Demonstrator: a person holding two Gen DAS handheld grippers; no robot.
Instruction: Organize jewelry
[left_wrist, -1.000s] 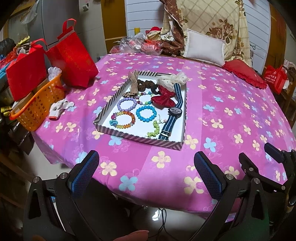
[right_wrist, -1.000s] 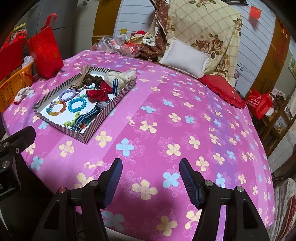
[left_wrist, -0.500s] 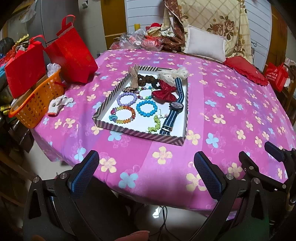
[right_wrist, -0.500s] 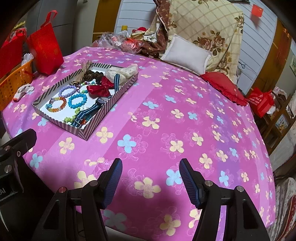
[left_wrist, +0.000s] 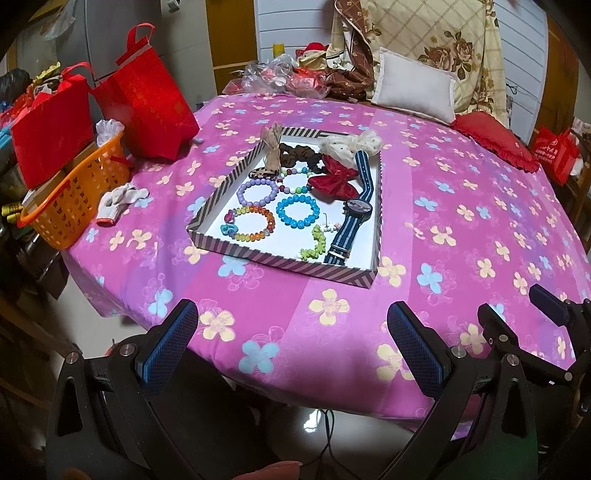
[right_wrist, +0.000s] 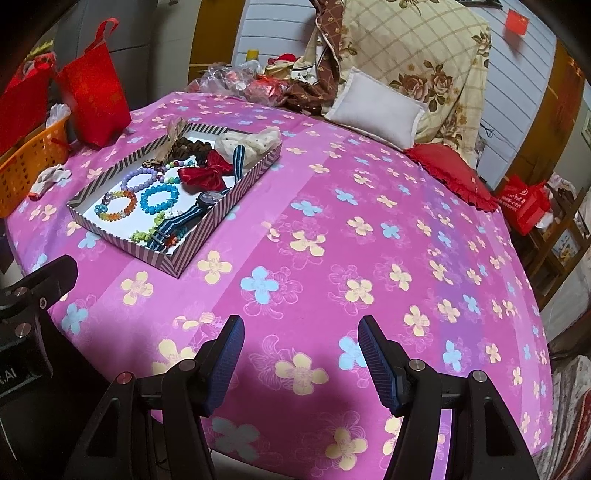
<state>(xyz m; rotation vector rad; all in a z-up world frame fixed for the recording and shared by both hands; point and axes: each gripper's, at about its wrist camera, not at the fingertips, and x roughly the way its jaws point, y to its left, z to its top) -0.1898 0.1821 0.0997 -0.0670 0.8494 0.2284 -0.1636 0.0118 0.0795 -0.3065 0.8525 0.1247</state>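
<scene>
A striped shallow box (left_wrist: 280, 263) (right_wrist: 218, 212) sits on the pink flowered tablecloth. In it lie a purple bead bracelet (left_wrist: 257, 192), a blue bead bracelet (left_wrist: 297, 211), a rainbow bracelet (left_wrist: 248, 224), a green bead string (left_wrist: 316, 243), a striped-strap watch (left_wrist: 355, 207) (right_wrist: 207, 201), a red bow (left_wrist: 334, 180) and scrunchies. My left gripper (left_wrist: 291, 339) is open and empty, near the table's front edge below the box. My right gripper (right_wrist: 300, 350) is open and empty, over bare cloth right of the box.
An orange basket (left_wrist: 70, 199) and two red gift bags (left_wrist: 144, 99) stand at the table's left edge, with a white glove (left_wrist: 118, 197) beside them. A white cushion (left_wrist: 413, 90), a red cushion (left_wrist: 495, 142) and a pile of bedding lie at the back.
Both grippers have moved closer to the table and a little higher, so the box sits lower and larger in view. Both stay open and empty.
</scene>
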